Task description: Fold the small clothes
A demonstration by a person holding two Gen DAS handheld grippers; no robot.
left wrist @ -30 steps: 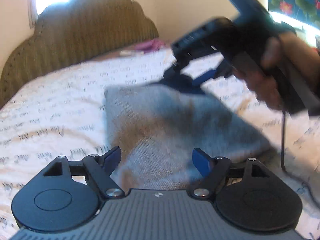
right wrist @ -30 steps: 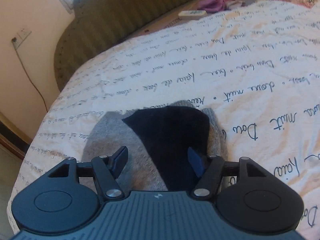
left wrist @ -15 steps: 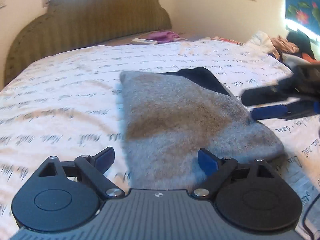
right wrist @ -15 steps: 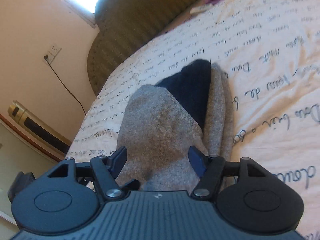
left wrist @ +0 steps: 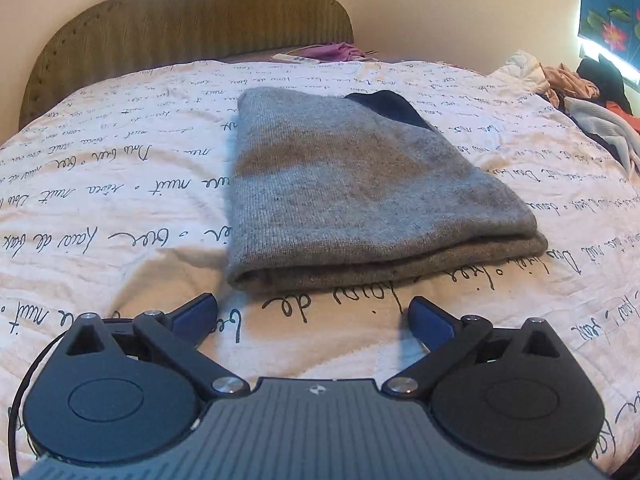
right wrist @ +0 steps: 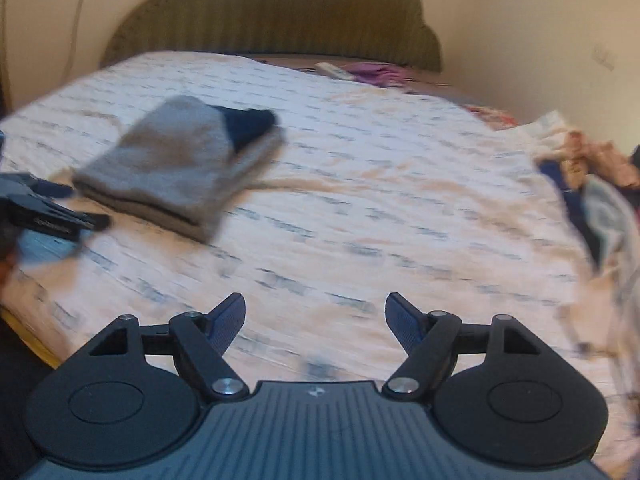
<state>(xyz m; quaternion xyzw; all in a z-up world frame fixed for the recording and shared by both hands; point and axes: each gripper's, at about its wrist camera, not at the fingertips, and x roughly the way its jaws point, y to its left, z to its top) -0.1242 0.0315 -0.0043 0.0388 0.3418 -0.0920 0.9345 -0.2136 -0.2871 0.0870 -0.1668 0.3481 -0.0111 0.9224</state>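
I have the grey knit garment (left wrist: 360, 184) lying folded on the bed (left wrist: 100, 200), its doubled edge toward me and a dark navy patch (left wrist: 390, 108) showing at its far corner, nearer the headboard (left wrist: 192, 20). My left gripper (left wrist: 312, 316) hovers just short of the garment's near fold with its jaws spread wide, having just been opening, nothing between them. My right gripper (right wrist: 316, 316) is well off to the garment's right over bare bedspread, jaws also parted and just been opening, empty. The knit looks soft, light and floppy, so I'd expect the layers to slide apart if pinched at one corner; taking both layers together at the thick folded edge seems safest. More loose clothes (left wrist: 592, 92) lie heaped beyond the garment's right side; I see no basket or box.
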